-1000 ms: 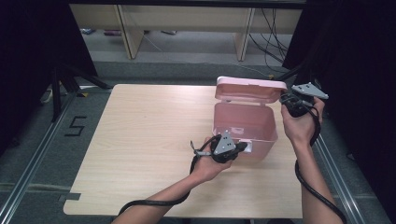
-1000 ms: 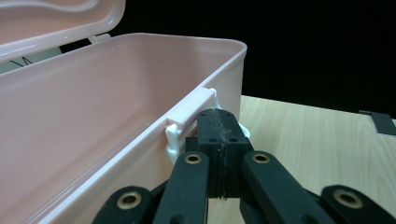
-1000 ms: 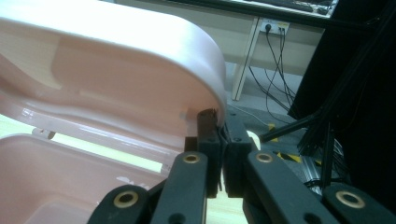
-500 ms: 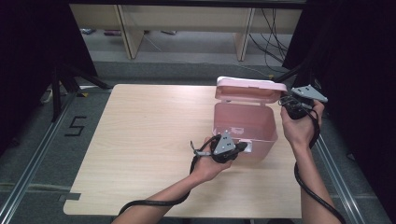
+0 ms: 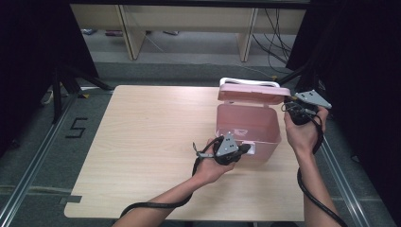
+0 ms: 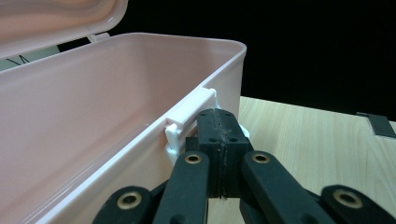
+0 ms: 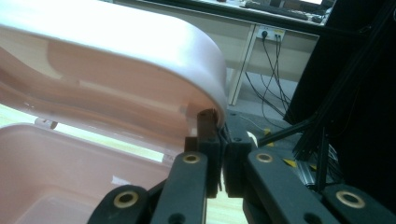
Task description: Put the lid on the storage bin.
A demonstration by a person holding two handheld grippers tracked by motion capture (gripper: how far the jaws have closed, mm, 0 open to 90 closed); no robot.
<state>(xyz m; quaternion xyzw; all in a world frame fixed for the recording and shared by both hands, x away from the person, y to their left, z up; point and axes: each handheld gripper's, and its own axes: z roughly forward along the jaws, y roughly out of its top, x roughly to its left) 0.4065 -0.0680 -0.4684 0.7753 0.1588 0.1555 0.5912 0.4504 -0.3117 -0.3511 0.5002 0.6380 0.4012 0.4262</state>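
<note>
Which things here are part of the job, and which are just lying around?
In the job:
- pink box, open
- its lid, raised, right tongs shut at its edge
- white latch on the front wall, left tongs shut beside it

Lying about:
- table
- cables on the floor behind

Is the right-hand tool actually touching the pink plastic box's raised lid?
Touching: the right gripper view shows the right tool with its jaws closed on the edge of the pink lid.

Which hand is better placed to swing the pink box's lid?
Right. Its tongs are shut at the lid's edge, while the left tongs sit shut by the latch on the box front.
</note>
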